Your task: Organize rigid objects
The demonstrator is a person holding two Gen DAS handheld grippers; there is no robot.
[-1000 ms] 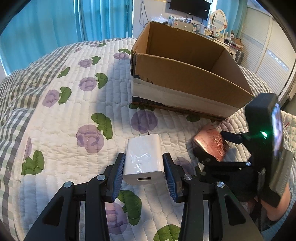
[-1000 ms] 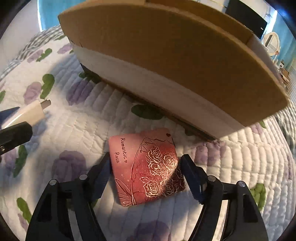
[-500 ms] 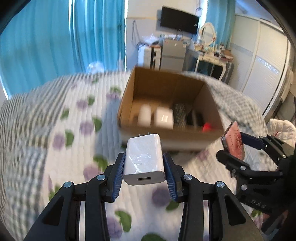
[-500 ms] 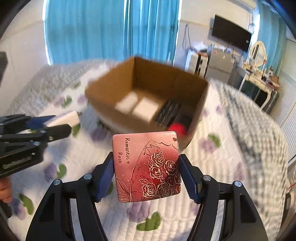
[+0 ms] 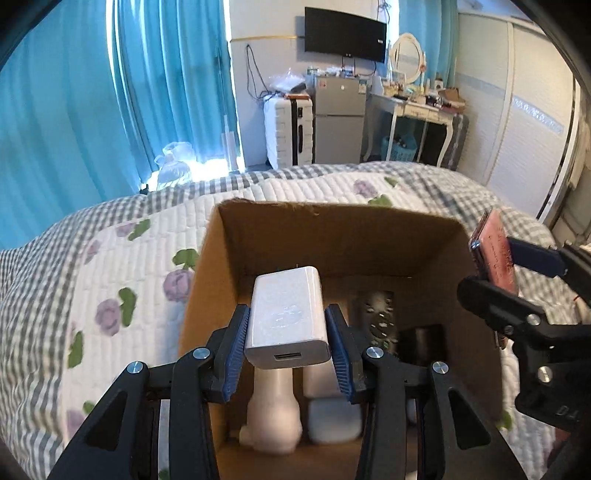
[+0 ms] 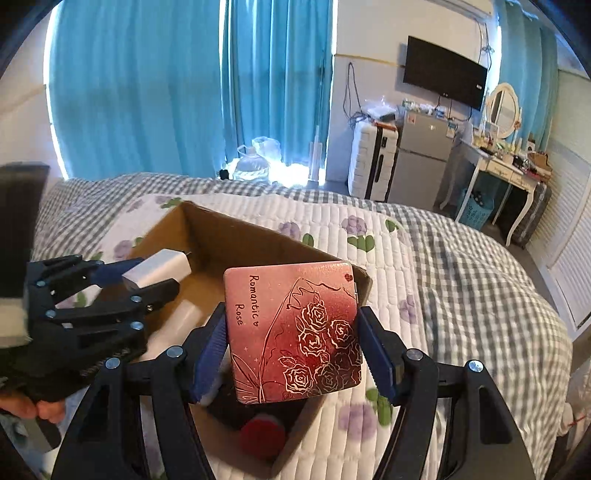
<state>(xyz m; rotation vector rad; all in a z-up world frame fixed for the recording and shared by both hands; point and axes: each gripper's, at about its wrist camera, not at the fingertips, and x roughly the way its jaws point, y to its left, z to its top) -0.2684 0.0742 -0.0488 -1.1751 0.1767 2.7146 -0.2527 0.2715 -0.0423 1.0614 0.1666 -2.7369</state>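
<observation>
Cardboard box (image 5: 229, 258) sits open-topped on the quilted bed (image 5: 110, 258), so items can drop straight in; it already holds white items, a dark remote and a red object. Right gripper (image 6: 293, 349): jaws clamped on the rose-print case (image 6: 295, 332), held flat above the box's near-right corner (approx. pre-release position). Left gripper (image 5: 288, 343): jaws clamped on the white charger (image 5: 288, 317) by its sides, USB port facing the cam, suspended over the box interior, prob. for release.

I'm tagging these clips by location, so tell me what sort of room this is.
Most likely a bedroom in a home: the cardboard box sits on a bed with a quilted floral cover, with a dressing table and oval mirror, a wall TV and blue curtains behind.
</observation>
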